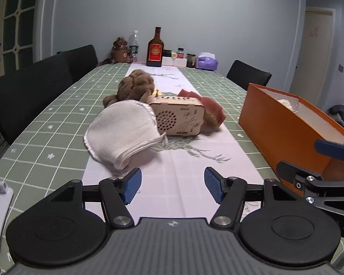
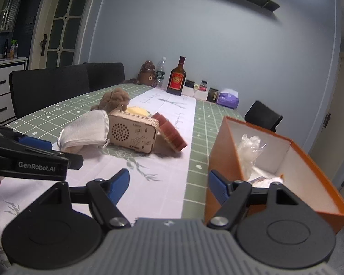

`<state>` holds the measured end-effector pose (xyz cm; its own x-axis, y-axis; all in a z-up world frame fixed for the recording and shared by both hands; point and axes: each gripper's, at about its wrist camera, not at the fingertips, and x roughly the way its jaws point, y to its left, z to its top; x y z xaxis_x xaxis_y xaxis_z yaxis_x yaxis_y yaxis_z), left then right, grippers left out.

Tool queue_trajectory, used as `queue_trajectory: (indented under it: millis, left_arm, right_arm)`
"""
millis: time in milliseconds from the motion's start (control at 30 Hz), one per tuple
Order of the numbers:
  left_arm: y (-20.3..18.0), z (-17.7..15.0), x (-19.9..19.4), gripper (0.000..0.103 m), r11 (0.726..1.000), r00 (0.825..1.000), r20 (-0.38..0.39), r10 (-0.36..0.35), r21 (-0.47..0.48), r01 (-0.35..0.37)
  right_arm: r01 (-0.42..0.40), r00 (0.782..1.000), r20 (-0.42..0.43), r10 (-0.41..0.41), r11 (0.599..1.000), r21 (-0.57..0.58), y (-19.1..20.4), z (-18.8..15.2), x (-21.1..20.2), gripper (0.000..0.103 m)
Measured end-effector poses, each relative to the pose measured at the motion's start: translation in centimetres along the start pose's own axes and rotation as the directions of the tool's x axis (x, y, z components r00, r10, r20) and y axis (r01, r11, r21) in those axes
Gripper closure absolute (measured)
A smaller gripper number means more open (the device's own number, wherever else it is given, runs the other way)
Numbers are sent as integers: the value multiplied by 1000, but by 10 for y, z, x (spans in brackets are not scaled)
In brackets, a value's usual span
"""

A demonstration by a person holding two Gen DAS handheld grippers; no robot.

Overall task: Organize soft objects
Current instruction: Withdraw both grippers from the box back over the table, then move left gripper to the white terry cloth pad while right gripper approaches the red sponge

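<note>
A white towel mitt (image 1: pixel 123 130) lies on the table runner, just ahead and left of my open, empty left gripper (image 1: pixel 173 186). Behind it sit a brown plush toy (image 1: pixel 135 86), a wooden radio box (image 1: pixel 180 116) and a red-and-tan sponge (image 1: pixel 212 108). An orange box (image 1: pixel 284 126) stands at the right with crumpled plastic inside (image 2: pixel 252 151). My right gripper (image 2: pixel 168 185) is open and empty, hovering by the box's near left corner (image 2: pixel 220 160). The mitt (image 2: pixel 84 133), plush (image 2: pixel 114 99), radio (image 2: pixel 133 133) and sponge (image 2: pixel 172 134) also show in the right wrist view.
At the table's far end stand a brown bottle (image 1: pixel 155 49), a water bottle (image 1: pixel 134 44), a bear figure (image 1: pixel 120 50), small jars (image 1: pixel 181 56) and a purple tissue pack (image 1: pixel 206 61). Black chairs (image 1: pixel 34 91) line the left side, another (image 1: pixel 248 75) sits far right.
</note>
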<state>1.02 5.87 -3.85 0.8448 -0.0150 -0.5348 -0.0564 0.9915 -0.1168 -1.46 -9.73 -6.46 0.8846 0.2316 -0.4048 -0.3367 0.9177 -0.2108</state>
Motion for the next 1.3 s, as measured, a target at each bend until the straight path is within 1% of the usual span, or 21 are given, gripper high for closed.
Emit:
queue_trajectory:
  millis: [233,333,433,500,533,567,600,667,700,733,800,867,1000,1067,1167,1233,1300]
  left_arm:
    - [19,-1,8,29,998,1000,-7,28,-48,-29]
    - [29,3,18,28,996,998,-11,59,-68,-59]
    - [31,9,30,25,995,995,-24,93,-22,-94]
    - [31,16,36,25,995,995,-22,99,1,-99]
    - [31,20,40,23,995,995,-17,97,10,-96]
    - [31,24,43,15,995,996,-12,94,23,-93]
    - [30,27,48,11,995,995,-14,96,44,-95]
    - [27,32,62,11,990,992,-31,119,86,-116]
    - [26,35,68,11,988,991,-40,129,88,-125]
    - [27,38,71,11,989,991,-42,130,73,-127]
    - [30,44,76,10,993,992,-36,118,17,-118]
    - [28,50,85,7,992,991,-47,124,3,-124]
    - [20,55,106,7,984,981,-84,173,50,-169]
    - [19,54,115,7,977,973,-98,209,68,-203]
    - [21,52,123,7,975,968,-123,218,67,-211]
    - [24,52,125,11,974,965,-136,224,55,-218]
    - [29,51,124,25,975,965,-142,222,29,-220]
  right_arm:
    - [-46,997,-58,48,998,48,9,-7,29,28]
    - [-63,995,-78,68,995,73,10,-6,43,28]
    - [-76,992,-92,83,994,73,13,-1,58,28]
    - [-76,993,-89,81,995,58,15,5,68,28]
    - [-70,994,-85,74,996,49,16,8,73,28]
    - [-64,994,-81,67,997,39,17,12,79,28]
    - [-60,995,-83,63,998,31,18,16,86,28]
    - [-58,993,-98,60,998,25,19,21,100,28]
    - [-58,992,-108,60,998,26,18,23,108,28]
    - [-57,991,-120,59,998,25,19,25,115,31]
    - [-57,989,-138,60,998,29,18,26,128,31]
    - [-54,987,-147,59,998,43,17,27,137,31]
    - [-68,984,-159,79,995,75,13,30,150,31]
    - [-71,983,-162,82,995,73,13,31,155,31]
    - [-79,982,-168,90,994,71,13,29,160,31]
    - [-86,979,-177,98,993,75,14,27,164,31]
    - [-93,977,-183,106,993,75,15,26,166,31]
